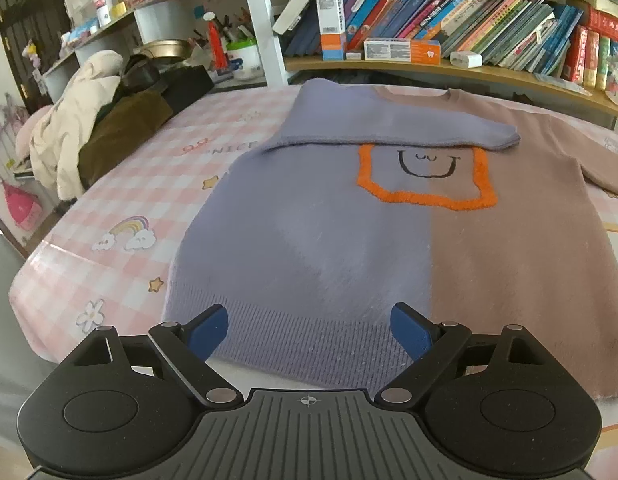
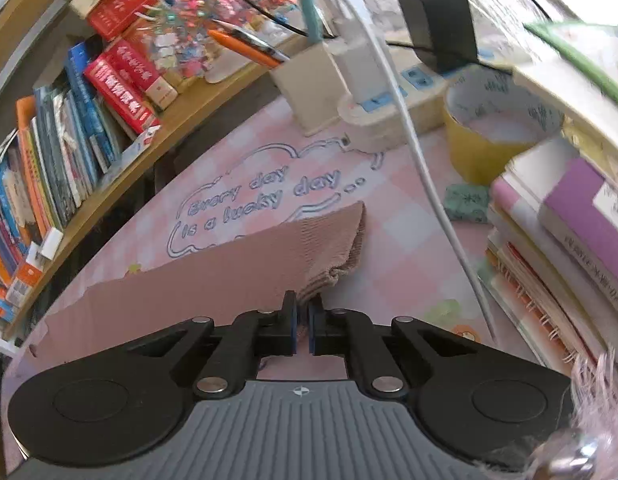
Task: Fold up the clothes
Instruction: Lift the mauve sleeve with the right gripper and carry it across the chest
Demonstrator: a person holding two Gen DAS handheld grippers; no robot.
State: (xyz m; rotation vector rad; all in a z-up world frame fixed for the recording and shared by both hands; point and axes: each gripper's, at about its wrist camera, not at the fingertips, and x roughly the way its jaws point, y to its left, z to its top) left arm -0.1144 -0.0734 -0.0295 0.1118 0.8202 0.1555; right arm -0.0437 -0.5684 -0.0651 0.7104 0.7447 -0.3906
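Note:
A sweater [image 1: 309, 240], lilac on its left half and dusty pink on its right, lies flat on the pink checked table cover [image 1: 109, 200]. An orange outline with a smiling face marks its chest. The lilac sleeve [image 1: 389, 128] is folded across the chest. My left gripper [image 1: 309, 330] hovers open just above the ribbed hem, holding nothing. In the right wrist view the pink sleeve [image 2: 229, 276] stretches out to the right, and my right gripper [image 2: 305, 312] is shut on the sleeve at its ribbed cuff [image 2: 337, 248].
Bookshelves [image 1: 449, 64] line the back edge. A heap of clothes [image 1: 89, 132] lies at the left. By the right gripper stand a book stack [image 2: 561, 252], a yellow tape roll [image 2: 493, 136], a power strip [image 2: 393, 100] with a white cable [image 2: 429, 168], and a pen holder [image 2: 309, 84].

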